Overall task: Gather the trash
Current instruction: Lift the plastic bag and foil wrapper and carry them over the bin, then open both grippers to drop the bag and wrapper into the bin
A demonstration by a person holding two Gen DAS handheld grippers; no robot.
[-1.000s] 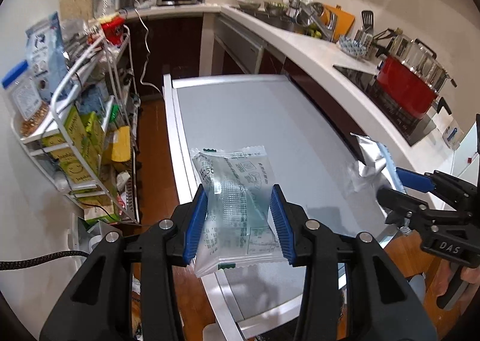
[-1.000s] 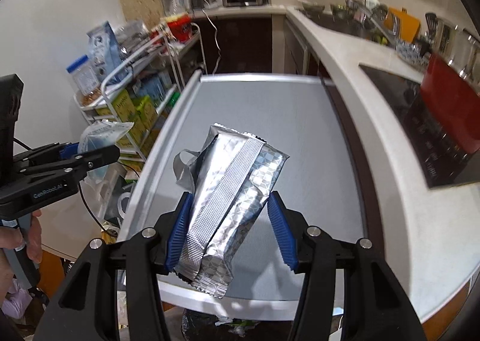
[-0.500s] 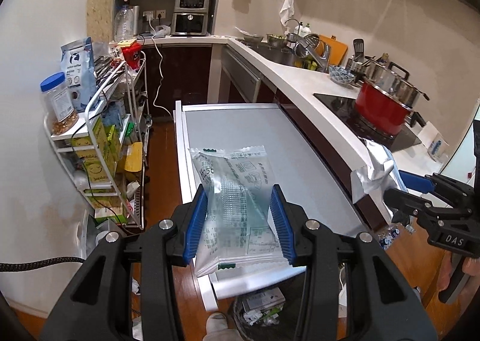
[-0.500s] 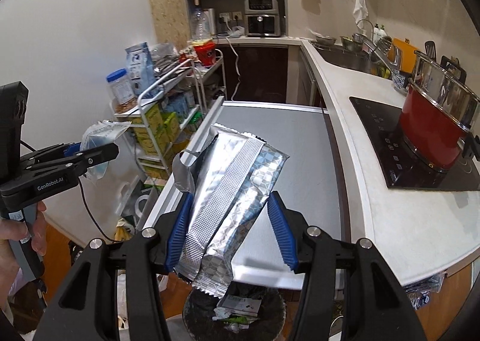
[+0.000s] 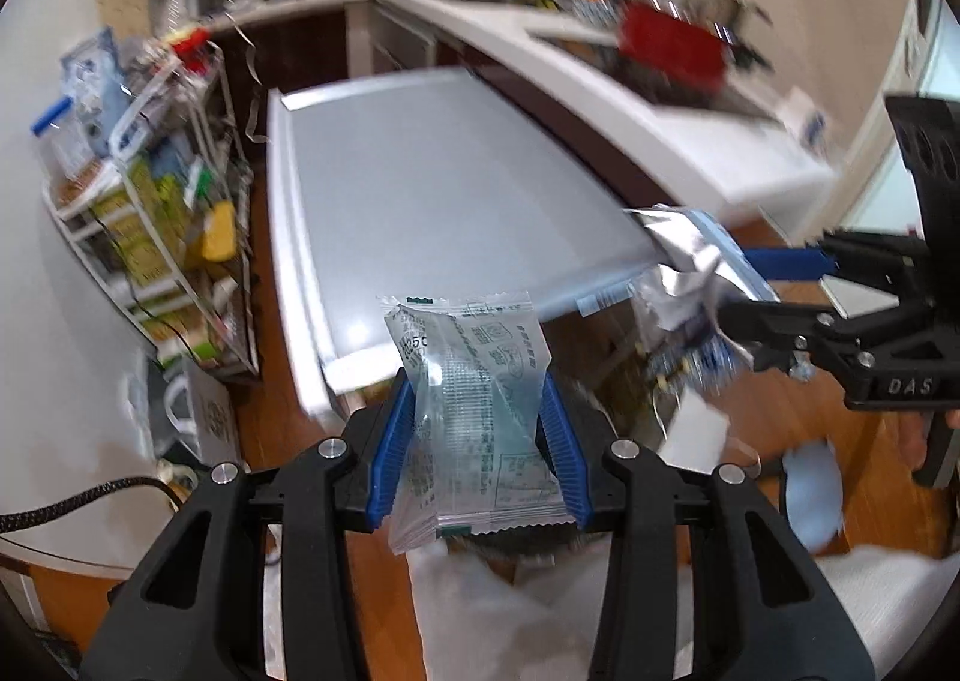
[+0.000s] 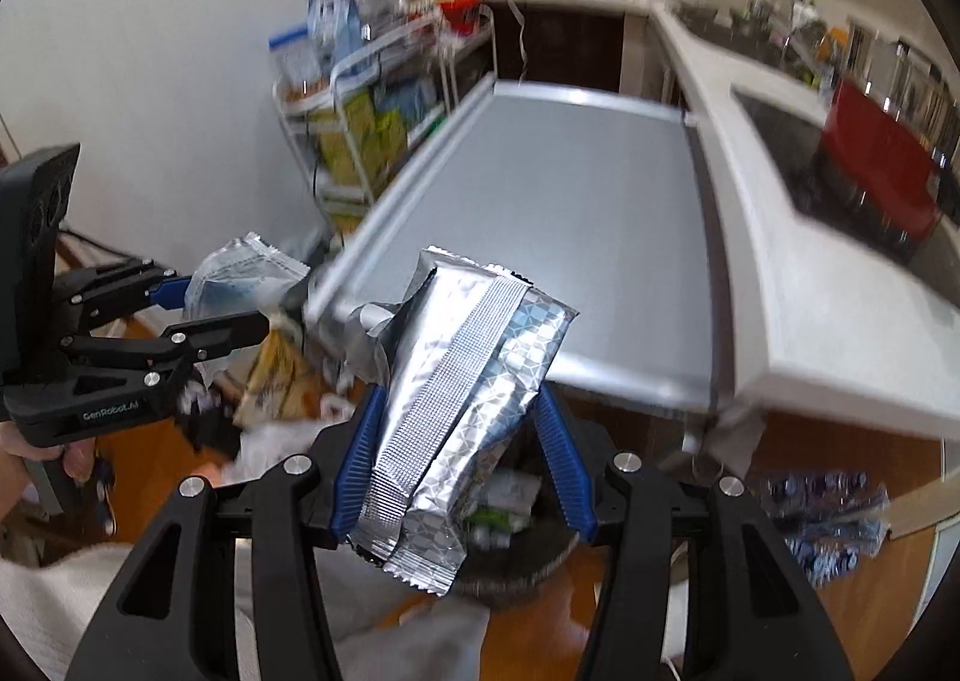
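My left gripper (image 5: 477, 435) is shut on a clear printed plastic wrapper (image 5: 474, 417), held past the near end of the grey table (image 5: 432, 183). My right gripper (image 6: 465, 453) is shut on a silver foil snack wrapper (image 6: 468, 411), held over a dark trash bin (image 6: 510, 537) with litter inside, below the table's near end. The foil wrapper also shows in the left wrist view (image 5: 690, 255), and the clear wrapper in the right wrist view (image 6: 240, 273). The bin is mostly hidden behind the wrappers.
A wire rack (image 5: 150, 213) of packets stands left of the table. A white counter (image 6: 840, 291) with a red pot (image 6: 882, 159) runs along the right. Crumpled plastic (image 6: 828, 513) lies on the wooden floor at the right.
Both grippers have pulled back from the table and tilted down, each still holding its wrapper. The trash bin and floor now fill the lower view. The frames are motion-blurred.
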